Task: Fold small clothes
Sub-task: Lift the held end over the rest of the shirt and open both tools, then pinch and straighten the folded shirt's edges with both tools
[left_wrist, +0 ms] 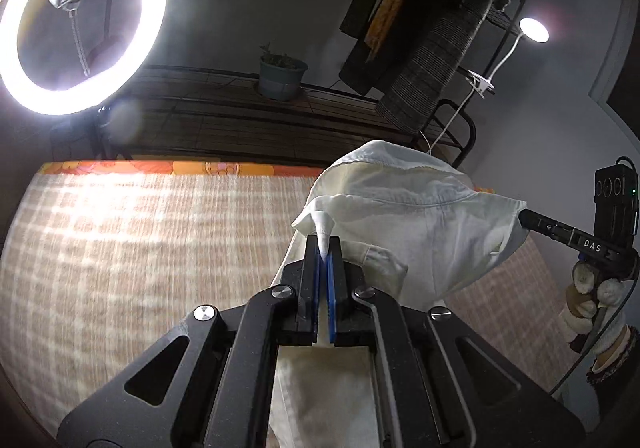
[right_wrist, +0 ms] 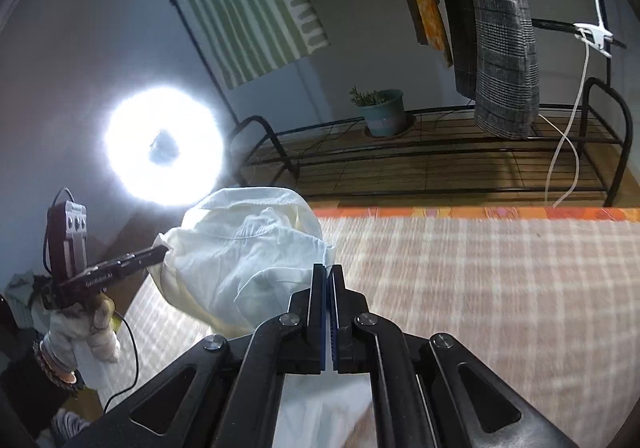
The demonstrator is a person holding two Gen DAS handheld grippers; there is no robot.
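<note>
Presently, a cream-white woven cotton garment [left_wrist: 400, 216], soft and creased with visible stitched seams and a cuff-like hem, is held aloft between both tools above a bed surface covered in a coarse checked blanket [left_wrist: 140, 248] of beige and off-white squares, bordered at the far edge by an orange floral trim [left_wrist: 168, 167]. The left gripper [left_wrist: 327, 248], of matt black plastic with blue rubber pads, has its jaws pressed together on a pointed corner of the fabric, which protrudes as a small white peak above the fingertips; the rest of the cloth falls beneath the linkage. The right gripper [right_wrist: 328, 276] is likewise clamped, jaws nearly touching, with the garment's edge passing between the blue pads and bulging away to its left. In the left wrist view the right gripper's tips are buried in the far side of the cloth, and a light knitted glove covers the right hand [left_wrist: 592, 296] on its handle. The garment spans the two tools, sagging in a loose, billowed fold between them, clear of the blanket at the top. Behind stand a black wire rack [right_wrist: 440, 152], a grey-green potted plant [right_wrist: 384, 112], a hanging checked grey cloth [right_wrist: 500, 48] and a glaring ring light [left_wrist: 80, 20]
</note>
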